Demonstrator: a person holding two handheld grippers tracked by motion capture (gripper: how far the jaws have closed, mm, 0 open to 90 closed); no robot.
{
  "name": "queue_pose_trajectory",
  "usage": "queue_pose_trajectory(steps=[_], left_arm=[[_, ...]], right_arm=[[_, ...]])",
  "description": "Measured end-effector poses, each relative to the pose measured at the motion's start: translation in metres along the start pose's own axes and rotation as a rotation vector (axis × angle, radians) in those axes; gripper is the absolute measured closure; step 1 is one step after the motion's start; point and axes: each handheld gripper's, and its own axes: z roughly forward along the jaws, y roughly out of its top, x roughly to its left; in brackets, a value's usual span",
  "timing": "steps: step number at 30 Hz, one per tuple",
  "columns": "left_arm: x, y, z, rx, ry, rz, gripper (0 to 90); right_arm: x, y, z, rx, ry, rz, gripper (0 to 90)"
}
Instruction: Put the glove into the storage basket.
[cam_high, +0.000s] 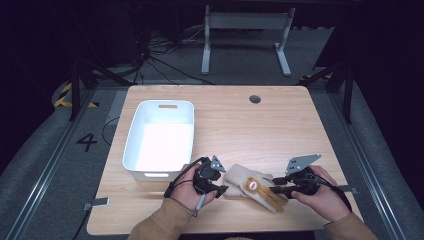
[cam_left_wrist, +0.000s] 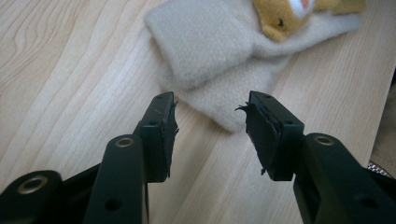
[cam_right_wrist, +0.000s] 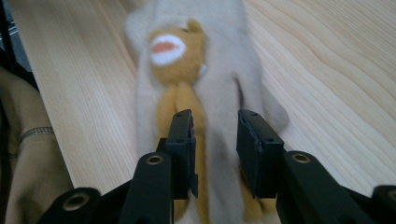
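Glove (cam_high: 252, 187), cream fleece with a tan animal face, lies flat at the lower centre of the wooden table (cam_high: 280, 125). We hold our left gripper (cam_high: 221, 190) spread just short of its cuff, and our right gripper (cam_high: 274, 186) parted astride its fingers, likely readying a two-ended lift toward the white bin (cam_high: 132, 140) at its upper left.

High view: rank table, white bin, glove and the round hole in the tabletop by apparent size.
1. table
2. white bin
3. glove, partly covered at one end by the right gripper
4. round hole

The gaps are plain, so nearness to the camera does not change the order.
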Motion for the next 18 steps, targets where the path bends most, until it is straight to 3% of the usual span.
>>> queue_pose_trajectory(steps=[4,9,15,18], left_arm=[[0.002,0.003,0.006,0.007,-0.003,0.014,54.5],[0.004,0.004,0.011,0.008,-0.007,0.014,56.9],[0.005,0.005,0.014,0.002,-0.016,0.02,58.2],[0.004,0.006,0.016,0.0,-0.027,0.024,59.5]], right_arm=[[-0.003,-0.012,-0.007,0.007,-0.017,0.041,66.6],[-0.005,-0.029,-0.007,0.057,-0.025,0.079,65.8],[-0.006,-0.039,-0.003,0.103,-0.03,0.093,65.0],[-0.006,-0.041,-0.001,0.123,-0.034,0.091,69.5]])
